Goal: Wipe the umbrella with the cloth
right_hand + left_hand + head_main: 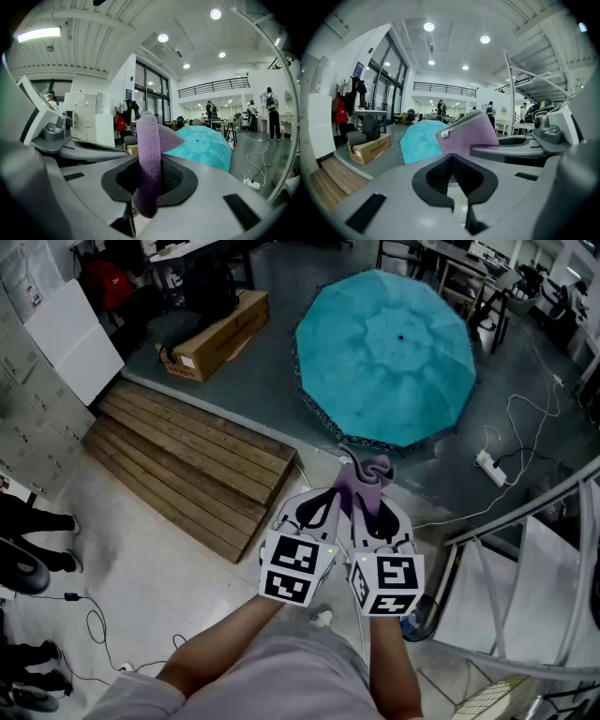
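The right gripper [151, 180] is clenched on the purple cloth [149, 140], which stands up between its jaws; the left gripper [453, 176], just beside it, looks closed on a corner of the same cloth; the open umbrella [389, 357] lies well ahead of both, untouched; likely risks: the narrowly pinched cloth slipping out mid-wipe, or a firm push skidding the light umbrella away.
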The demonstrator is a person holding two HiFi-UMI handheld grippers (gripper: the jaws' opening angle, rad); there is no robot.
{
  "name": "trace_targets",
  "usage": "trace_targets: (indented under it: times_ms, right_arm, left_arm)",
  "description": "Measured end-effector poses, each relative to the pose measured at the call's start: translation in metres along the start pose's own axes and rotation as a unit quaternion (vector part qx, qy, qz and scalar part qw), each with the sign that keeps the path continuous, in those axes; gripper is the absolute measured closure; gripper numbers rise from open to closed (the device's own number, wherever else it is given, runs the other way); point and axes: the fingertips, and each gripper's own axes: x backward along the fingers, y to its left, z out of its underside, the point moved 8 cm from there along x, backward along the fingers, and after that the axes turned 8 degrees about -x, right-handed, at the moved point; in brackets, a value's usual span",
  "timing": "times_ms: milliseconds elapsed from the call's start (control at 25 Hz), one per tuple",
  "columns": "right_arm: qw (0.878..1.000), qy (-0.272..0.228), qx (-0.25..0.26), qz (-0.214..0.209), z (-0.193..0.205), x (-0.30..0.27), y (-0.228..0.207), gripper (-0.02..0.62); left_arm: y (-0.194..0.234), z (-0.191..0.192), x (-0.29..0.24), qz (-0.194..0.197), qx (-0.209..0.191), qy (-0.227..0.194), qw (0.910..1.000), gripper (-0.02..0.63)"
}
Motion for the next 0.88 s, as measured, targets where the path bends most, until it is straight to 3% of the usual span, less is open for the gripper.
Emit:
trace_targets:
  times_ms: [480,880]
  right_arm:
    - [1.000,0.007,-0.020,-0.012,0.001,-0.004,-0.048,0.518]
    - [0.999,0.013,-0.025,-0.019,-0.004,-0.040,-0.073,0.518]
  left_arm:
    - [-0.021,-0.005,-0.037,-0.009,-0.004,0.018,0.9998,0.601]
    - [0.000,-0.007,-0.076,-0.017,0.003,0.027,0.9995,0.601]
